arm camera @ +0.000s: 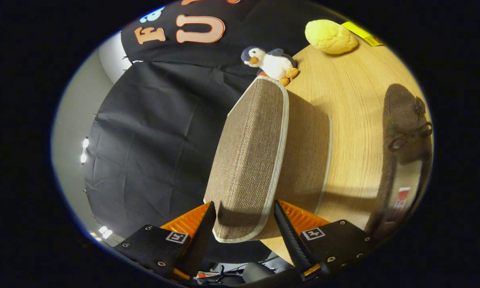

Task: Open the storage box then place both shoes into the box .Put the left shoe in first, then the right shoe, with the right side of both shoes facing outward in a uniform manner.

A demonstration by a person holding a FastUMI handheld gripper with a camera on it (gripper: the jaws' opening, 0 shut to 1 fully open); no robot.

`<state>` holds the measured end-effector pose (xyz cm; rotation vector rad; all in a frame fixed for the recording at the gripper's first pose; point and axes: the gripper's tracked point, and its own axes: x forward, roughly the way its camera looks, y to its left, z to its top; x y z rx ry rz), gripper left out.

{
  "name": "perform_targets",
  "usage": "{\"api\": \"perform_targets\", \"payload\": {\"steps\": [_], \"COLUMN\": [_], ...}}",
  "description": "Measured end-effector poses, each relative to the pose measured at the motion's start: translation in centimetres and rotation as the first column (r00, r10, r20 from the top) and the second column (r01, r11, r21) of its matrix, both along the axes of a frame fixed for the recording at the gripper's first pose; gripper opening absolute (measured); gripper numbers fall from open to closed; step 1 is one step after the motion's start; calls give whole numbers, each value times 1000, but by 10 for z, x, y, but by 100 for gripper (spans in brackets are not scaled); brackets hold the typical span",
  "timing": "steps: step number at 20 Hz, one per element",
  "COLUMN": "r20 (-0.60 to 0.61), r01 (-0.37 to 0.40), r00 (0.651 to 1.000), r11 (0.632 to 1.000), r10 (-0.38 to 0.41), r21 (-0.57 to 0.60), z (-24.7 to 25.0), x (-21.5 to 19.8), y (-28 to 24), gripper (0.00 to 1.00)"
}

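Tongs [244, 224] spread around the near corner of the box lid [250, 160], with the opening step under way

From my seat I see both fingers standing either side of the woven lid with its pale edging; whether either one touches it I cannot tell, so I would not call it a grip. That lid stands tilted up off the storage box [308, 160], which sits on the worktop [352, 104], so I judge the box as partly opened. One dark shoe [404, 120] with a bow lies on the worktop well beyond the box, to the side of it, and I cannot make out a second one. Neither shoe appears to be inside, so both placements are left. A toy penguin [270, 64] and a yellow plush [330, 37] sit past the box
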<state>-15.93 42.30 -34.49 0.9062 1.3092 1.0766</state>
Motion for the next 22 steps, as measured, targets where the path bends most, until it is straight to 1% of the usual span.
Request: {"api": "perform_targets", "payload": {"steps": [1, 2, 3, 5, 7, 9, 10, 11, 12, 13, 14, 15, 16, 17, 19, 20, 21, 22], "r20": [-16, -28, -44, -60, -63, -64, -53, -46, -51, -60, -54, -43, -35, -28, -33, -38, -39, -50], "r01": [5, 4, 5, 15, 30, 72, 96, 104, 101, 112, 154, 177, 191, 191, 186, 187, 194, 197], "r00": [1000, 1000, 999, 998, 998, 995, 994, 994, 994, 992, 987, 984, 981, 982, 982, 982, 981, 980], "r11": [1000, 1000, 1000, 1000, 1000, 997, 995, 994, 995, 992, 985, 981, 980, 980, 982, 982, 979, 977], "r10": [-5, -4, -4, -14, -30, -72, -94, -103, -100, -109, -150, -174, -189, -189, -185, -185, -192, -193], "r21": [9, 16, 25, 15, -7, 3, 26, 25, 18, 52, 75, 79, 62, 49, 29, 41, 63, 84], "z": [0, 0, 4, 10, 12, 21, 28, 33, 35, 46, 54, 59, 60, 60, 64, 72, 85, 98], "x": [-2, -3, -3, 0, 3, 10, 15, 16, 16, 17, 26, 31, 35, 36, 39, 42, 46, 50], "y": [1, 0, -1, -4, -12, -20, -24, -26, -27, -26, -22, -23, -20, -16, -4, 3, 8, 15], "gripper": [81, 78, 72, 65, 63, 59, 55, 46, 46, 44, 40, 30, 27, 19, 14, 13, 9, 8]}}
